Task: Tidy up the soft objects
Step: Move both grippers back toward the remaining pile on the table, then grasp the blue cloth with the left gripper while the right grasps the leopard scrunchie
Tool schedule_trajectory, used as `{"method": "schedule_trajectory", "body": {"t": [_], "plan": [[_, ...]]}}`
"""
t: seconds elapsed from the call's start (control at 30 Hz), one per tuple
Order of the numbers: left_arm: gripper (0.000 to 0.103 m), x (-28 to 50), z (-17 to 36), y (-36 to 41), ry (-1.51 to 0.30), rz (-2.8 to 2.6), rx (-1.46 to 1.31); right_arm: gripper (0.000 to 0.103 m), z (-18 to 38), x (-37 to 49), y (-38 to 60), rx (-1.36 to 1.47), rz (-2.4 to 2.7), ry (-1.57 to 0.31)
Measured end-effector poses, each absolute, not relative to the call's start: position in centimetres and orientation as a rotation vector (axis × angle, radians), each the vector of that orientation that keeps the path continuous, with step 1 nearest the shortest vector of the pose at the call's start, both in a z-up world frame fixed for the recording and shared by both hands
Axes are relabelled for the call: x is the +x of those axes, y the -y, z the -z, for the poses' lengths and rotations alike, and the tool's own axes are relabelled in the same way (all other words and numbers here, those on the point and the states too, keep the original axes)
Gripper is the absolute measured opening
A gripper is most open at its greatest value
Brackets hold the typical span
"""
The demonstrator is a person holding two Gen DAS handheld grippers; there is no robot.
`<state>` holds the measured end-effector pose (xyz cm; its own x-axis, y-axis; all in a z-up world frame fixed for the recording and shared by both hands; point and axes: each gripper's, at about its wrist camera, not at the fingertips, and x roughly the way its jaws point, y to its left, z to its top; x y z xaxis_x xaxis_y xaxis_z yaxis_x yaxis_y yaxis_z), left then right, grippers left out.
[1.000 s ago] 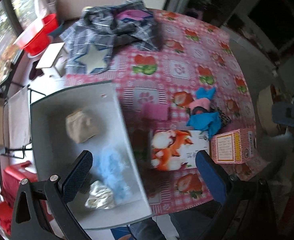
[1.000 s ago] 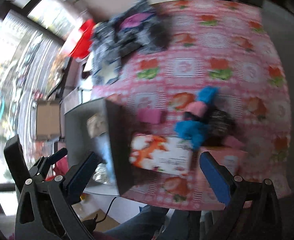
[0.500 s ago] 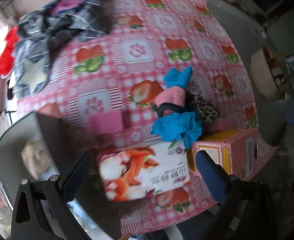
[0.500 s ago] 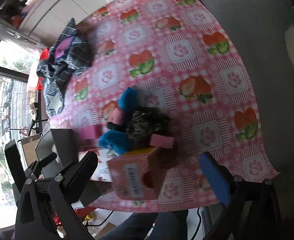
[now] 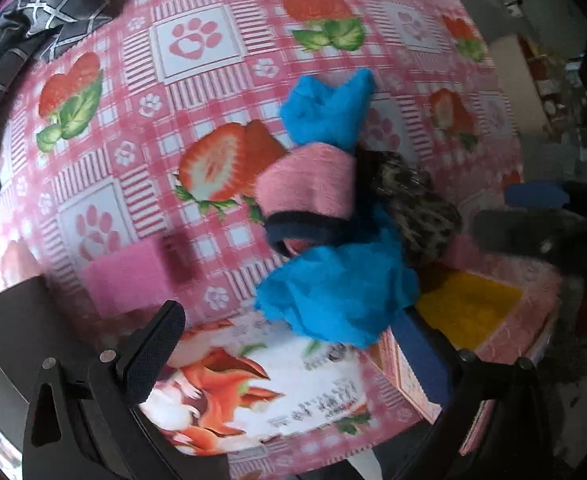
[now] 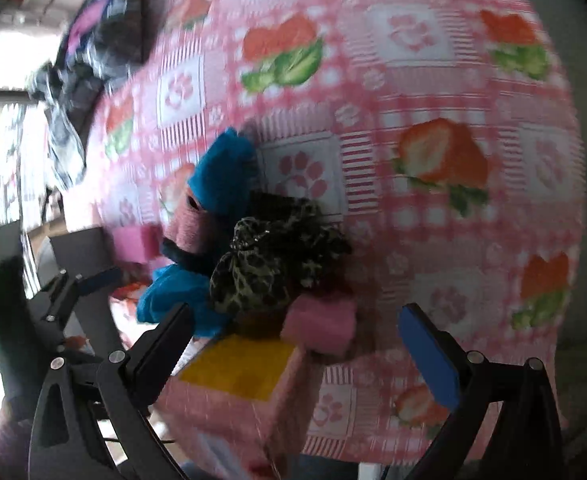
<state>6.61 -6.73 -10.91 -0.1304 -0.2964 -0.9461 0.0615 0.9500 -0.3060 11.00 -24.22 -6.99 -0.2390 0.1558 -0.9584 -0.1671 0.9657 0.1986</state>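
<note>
Blue pads on both tools, and both are spread wide with nothing in them. The left tool [image 5: 289, 344] hangs over the near edge of the tabletop [image 5: 197, 40], right above a tissue pack [image 5: 261, 380] printed with an orange fox. Just past its fingers sits the soft pile: a blue fuzzy cloth [image 5: 333, 300] bunched up in front, a pink sock with a dark cuff [image 5: 309, 196] on top of it, more blue fabric poking out behind, and a leopard-print scrunchie-looking thing [image 5: 417, 208] touching them on the right. A pink sponge [image 5: 125, 280] lies apart to the left.

The right tool [image 6: 293, 328] is over the pink box with a yellow top [image 6: 237, 376], which sits right beside the pile. From that side there's a second pink sponge [image 6: 321, 320] wedged against the leopard piece and the box. It's pretty blurry though.

Further out, the strawberry-and-paw tablecloth covers everything, and a dark plaid garment [image 5: 45, 12] is heaped in the far left corner.
</note>
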Motion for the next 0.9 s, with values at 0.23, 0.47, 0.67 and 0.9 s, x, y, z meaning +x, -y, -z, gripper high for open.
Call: {"method": "schedule_trajectory", "body": {"t": [0.23, 0.47, 0.67, 0.9], "plan": [[0.103, 8.1, 13.0, 6.4, -1.741, 0.241, -0.101, 0.102, 13.2, 12.2, 21.2, -0.129, -0.344, -1.924], [0.103, 10.3, 13.9, 4.8, -1.687, 0.072, -0.073, 0.102, 14.8, 11.9, 23.8, -0.250, -0.252, -1.898], [0.103, 13.6, 10.5, -0.1, -1.546, -0.146, -0.097, 0.102, 12.9, 13.8, 29.7, -0.253, -0.048, -1.771], [0.103, 12.8, 7.2, -4.3, -1.500, -0.129, -0.276, 0.102, 9.2, 13.9, 34.9, -0.021, -0.057, -1.701]]}}
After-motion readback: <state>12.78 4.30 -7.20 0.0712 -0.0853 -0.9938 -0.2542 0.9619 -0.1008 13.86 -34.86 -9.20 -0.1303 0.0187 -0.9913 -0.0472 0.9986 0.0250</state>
